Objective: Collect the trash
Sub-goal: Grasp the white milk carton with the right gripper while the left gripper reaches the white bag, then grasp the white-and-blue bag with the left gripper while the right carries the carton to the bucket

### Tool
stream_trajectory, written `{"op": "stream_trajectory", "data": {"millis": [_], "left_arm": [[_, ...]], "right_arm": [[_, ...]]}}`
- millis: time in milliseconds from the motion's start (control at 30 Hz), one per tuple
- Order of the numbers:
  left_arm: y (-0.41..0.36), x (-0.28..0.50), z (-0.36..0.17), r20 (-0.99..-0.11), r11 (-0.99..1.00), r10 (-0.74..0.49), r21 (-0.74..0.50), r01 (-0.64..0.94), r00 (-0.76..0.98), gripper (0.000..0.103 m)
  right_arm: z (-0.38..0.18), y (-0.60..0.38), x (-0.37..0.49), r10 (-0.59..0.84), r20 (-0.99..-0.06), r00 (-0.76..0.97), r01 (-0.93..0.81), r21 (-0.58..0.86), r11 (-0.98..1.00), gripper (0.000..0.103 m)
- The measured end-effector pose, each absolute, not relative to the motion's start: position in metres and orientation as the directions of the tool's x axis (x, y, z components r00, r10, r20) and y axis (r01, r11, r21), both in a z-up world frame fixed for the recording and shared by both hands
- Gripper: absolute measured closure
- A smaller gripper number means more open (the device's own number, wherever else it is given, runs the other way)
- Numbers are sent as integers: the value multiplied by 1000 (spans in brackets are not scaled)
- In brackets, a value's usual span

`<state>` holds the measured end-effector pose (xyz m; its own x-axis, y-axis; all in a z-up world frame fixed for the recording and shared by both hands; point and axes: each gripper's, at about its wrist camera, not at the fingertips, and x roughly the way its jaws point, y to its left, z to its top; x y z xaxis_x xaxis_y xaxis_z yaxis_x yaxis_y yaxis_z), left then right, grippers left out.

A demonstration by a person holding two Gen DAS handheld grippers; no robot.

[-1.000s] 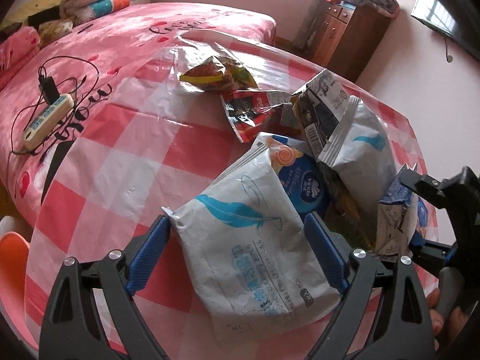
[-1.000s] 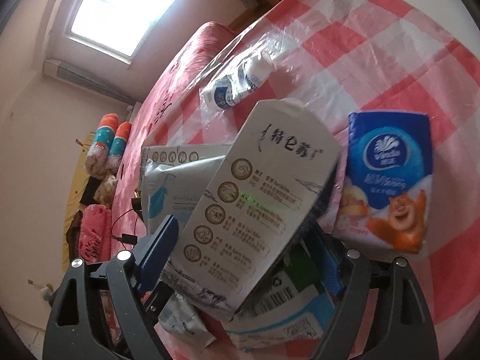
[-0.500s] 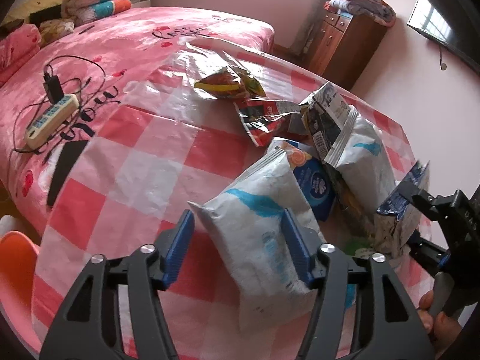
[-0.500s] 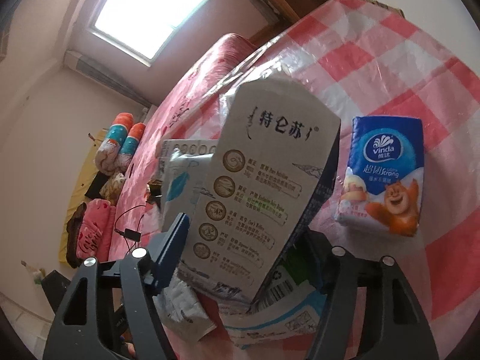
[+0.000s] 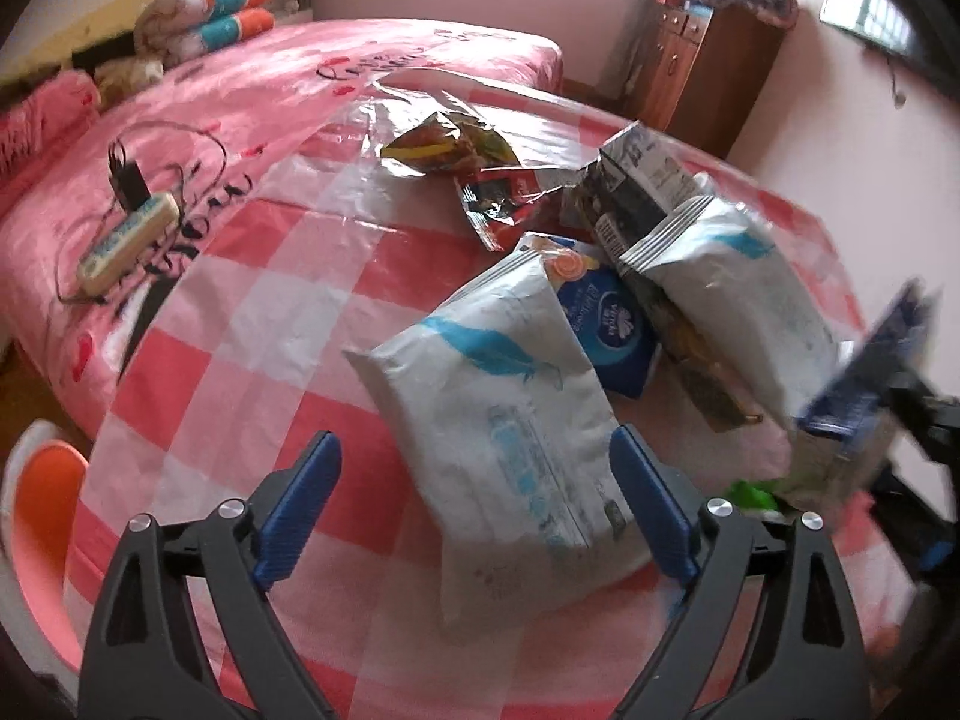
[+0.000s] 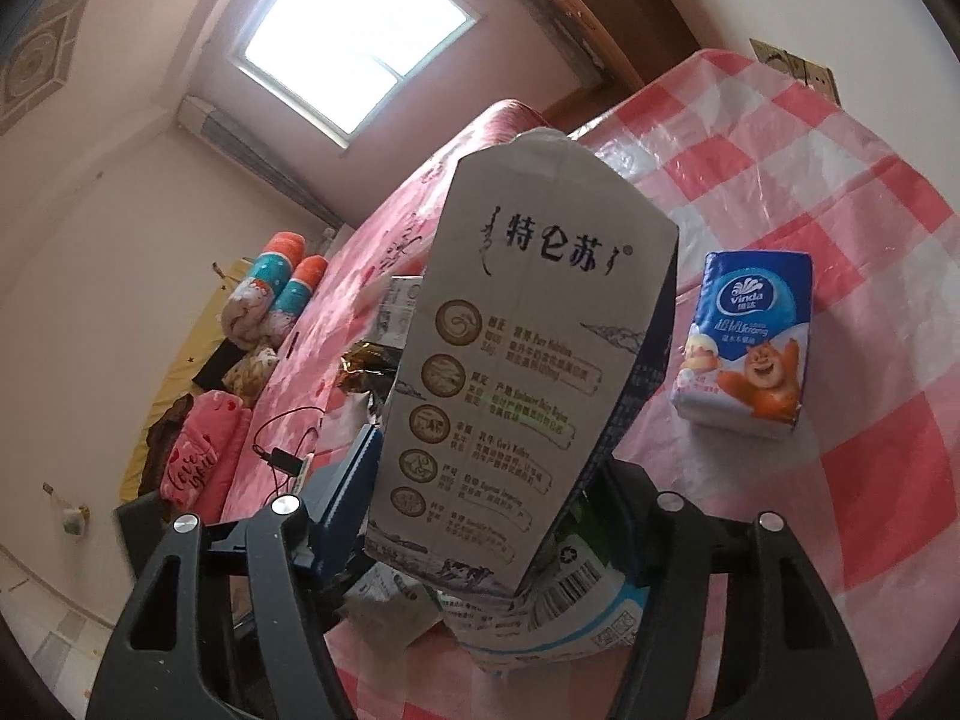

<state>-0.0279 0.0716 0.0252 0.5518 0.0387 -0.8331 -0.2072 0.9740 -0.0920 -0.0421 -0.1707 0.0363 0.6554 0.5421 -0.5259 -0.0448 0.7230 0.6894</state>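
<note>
Milk carton (image 6: 516,372) clamped in right claw (image 6: 486,516), tissue pack (image 6: 747,345) beside

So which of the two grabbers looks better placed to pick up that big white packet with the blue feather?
The left. The left gripper stands open with its blue fingers on either side of the white packet. The right gripper is already clamped on a milk carton.

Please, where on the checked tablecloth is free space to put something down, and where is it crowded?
Free: the checked tablecloth left of the white feather pouch, towards the bed; also the cloth around the blue tissue pack in the right wrist view. Crowded: pouch, snack wrappers and torn carton lie heaped together.
</note>
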Motion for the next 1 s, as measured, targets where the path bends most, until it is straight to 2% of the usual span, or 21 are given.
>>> {"op": "stream_trajectory", "data": {"millis": [200, 267, 333, 400, 433, 700, 1000], "left_arm": [[56, -10, 15, -842, 984, 82, -18, -179, 534, 10], [59, -6, 13, -847, 984, 64, -36, -177, 529, 11], [62, -8, 11, -848, 984, 42, -55, -167, 528, 21], [60, -10, 10, -846, 987, 25, -63, -145, 532, 42], [59, -10, 11, -844, 988, 23, -62, -139, 536, 48], [83, -18, 14, -830, 974, -94, -190, -120, 550, 65], [111, -38, 30, -775, 959, -170, -273, -80, 608, 68]], "right_arm": [[44, -174, -49, 535, -506, 676, -97, 659, 746, 39], [46, -174, -50, 531, -503, 682, -104, 652, 751, 39], [48, -174, -51, 524, -501, 688, -112, 640, 760, 39], [50, -172, -51, 526, -497, 690, -120, 638, 761, 40], [50, -170, -52, 529, -495, 689, -125, 639, 759, 40], [52, -157, -50, 537, -513, 669, -158, 609, 778, 41], [53, -132, -53, 552, -537, 638, -198, 578, 791, 43]]}}
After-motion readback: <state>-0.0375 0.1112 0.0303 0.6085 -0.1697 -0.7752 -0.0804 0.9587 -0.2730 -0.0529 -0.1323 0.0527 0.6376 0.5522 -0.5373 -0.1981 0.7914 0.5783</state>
